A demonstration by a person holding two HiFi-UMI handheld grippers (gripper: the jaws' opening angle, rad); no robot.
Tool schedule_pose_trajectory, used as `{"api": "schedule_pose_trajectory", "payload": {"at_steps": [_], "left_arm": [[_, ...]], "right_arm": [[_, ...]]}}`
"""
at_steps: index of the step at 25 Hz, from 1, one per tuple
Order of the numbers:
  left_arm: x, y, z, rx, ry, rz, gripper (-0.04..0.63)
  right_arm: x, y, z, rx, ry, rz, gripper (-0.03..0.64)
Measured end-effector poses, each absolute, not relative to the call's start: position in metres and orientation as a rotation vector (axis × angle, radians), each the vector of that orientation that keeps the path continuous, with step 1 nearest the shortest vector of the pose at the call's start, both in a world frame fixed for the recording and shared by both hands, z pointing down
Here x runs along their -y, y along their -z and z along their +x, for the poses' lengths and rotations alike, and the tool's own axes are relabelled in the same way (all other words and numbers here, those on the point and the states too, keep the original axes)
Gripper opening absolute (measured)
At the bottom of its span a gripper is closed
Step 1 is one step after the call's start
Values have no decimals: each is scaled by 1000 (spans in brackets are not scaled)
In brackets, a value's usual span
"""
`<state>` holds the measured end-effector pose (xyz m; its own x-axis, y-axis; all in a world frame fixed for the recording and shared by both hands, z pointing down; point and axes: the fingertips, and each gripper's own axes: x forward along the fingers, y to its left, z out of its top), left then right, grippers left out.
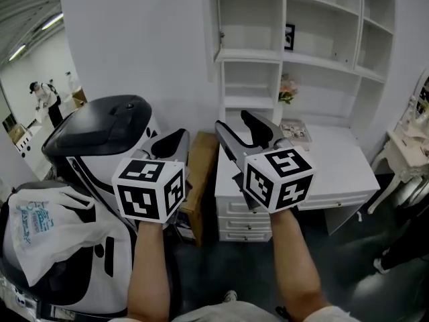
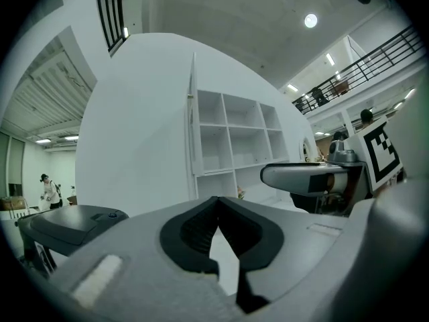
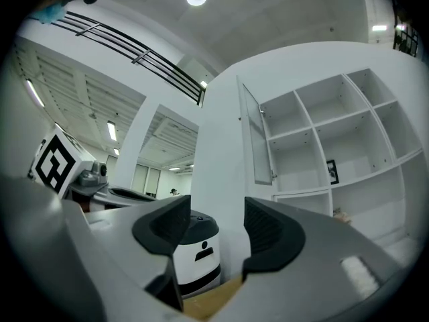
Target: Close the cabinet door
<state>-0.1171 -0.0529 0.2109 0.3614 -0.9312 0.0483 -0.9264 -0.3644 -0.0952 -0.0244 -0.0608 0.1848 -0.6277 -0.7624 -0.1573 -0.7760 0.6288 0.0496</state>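
Note:
The white cabinet's door (image 1: 210,32) stands swung out, seen edge-on at the left side of the open shelves (image 1: 301,39). It also shows as a thin upright panel in the left gripper view (image 2: 192,113) and as a hinged panel in the right gripper view (image 3: 255,139). Both grippers are held level well short of the cabinet, touching nothing. My left gripper (image 1: 171,143) (image 2: 216,201) is shut, its pads meeting at the tip with nothing between them. My right gripper (image 1: 243,131) (image 3: 218,223) is open and empty.
A white and black wheeled machine (image 1: 100,139) stands at the left with a plastic bag (image 1: 40,227) on it. A cardboard box (image 1: 201,173) leans between it and a white desk with drawers (image 1: 335,170). Flowers (image 1: 287,89) sit on a low shelf. A person (image 1: 43,96) stands far back left.

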Motion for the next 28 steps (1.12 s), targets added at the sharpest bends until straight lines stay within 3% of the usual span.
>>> {"api": "schedule_pose_trajectory", "payload": {"at_steps": [28], "left_arm": [[169, -209, -125, -1724, 94, -2555, 0]], "right_arm": [[185, -161, -47, -2703, -182, -1245, 281]]}}
